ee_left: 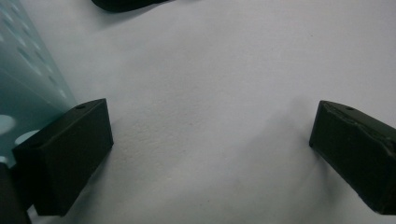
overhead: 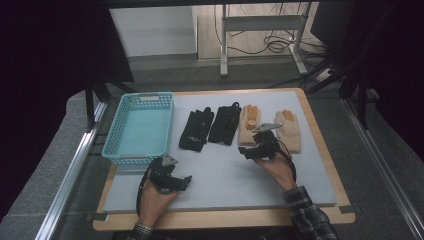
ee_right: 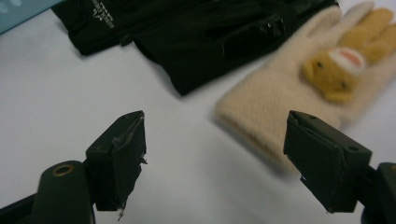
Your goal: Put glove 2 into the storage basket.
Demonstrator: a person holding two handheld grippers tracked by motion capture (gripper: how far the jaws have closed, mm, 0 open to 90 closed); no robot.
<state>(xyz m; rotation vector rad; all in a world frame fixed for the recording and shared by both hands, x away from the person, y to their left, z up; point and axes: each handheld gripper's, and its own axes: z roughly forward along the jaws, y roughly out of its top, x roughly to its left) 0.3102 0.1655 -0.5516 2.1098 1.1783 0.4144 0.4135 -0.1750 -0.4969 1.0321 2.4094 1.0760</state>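
Note:
Four gloves lie in a row on the white mat [overhead: 225, 175]: two black gloves [overhead: 196, 129] [overhead: 225, 123] and two cream knitted gloves [overhead: 248, 125] [overhead: 290, 131] with orange animal figures. My right gripper [overhead: 246, 151] hovers open just in front of the left cream glove's cuff. In the right gripper view that cream glove [ee_right: 289, 88] lies ahead and to the right of the open right gripper [ee_right: 215, 135], with nothing between the pads. My left gripper [overhead: 186, 181] rests open near the front left of the mat. In the left gripper view the left gripper [ee_left: 210, 140] has bare mat between its jaws.
A turquoise plastic basket [overhead: 113, 152] stands at the mat's left side, close beside my left gripper; its wall [ee_left: 23, 74] shows at the left. A black glove's edge [ee_left: 126, 3] lies farther ahead. The mat sits on a wooden board [overhead: 320, 145]. Cables lie on the floor beyond.

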